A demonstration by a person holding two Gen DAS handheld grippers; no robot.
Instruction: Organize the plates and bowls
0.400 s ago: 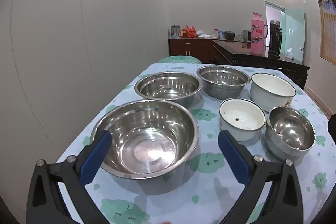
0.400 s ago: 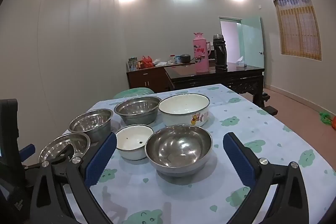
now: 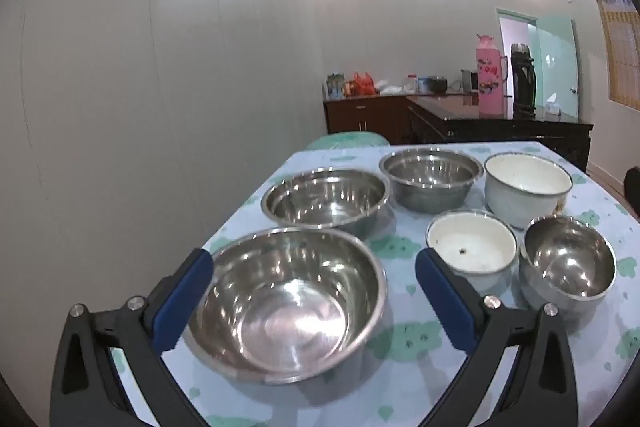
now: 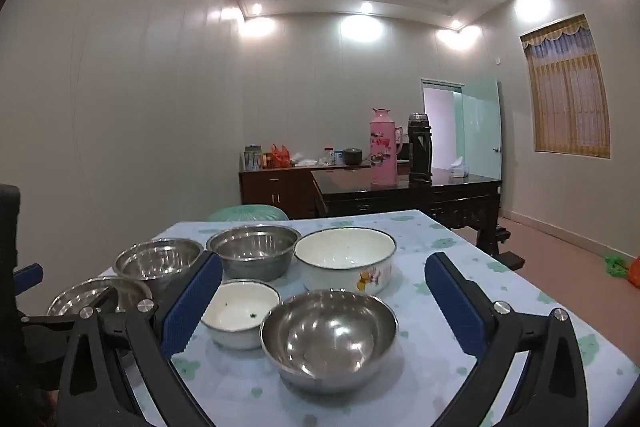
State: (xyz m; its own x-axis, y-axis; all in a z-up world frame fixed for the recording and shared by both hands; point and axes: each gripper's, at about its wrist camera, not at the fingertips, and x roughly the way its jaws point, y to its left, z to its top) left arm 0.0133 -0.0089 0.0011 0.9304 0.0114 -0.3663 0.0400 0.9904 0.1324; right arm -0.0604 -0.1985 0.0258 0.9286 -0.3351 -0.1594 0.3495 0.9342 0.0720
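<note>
The left gripper stands spread wide, holding nothing, hovering over the big steel bowl at the near left edge of the surface. The right gripper is likewise fully apart and empty (its blue pads touch no bowl), above the small steel bowl nearer the middle. Beside that sits a small white bowl; behind it a larger white bowl. Two more steel bowls stand toward the far left corner. All bowls sit upright, mouths up.
</note>
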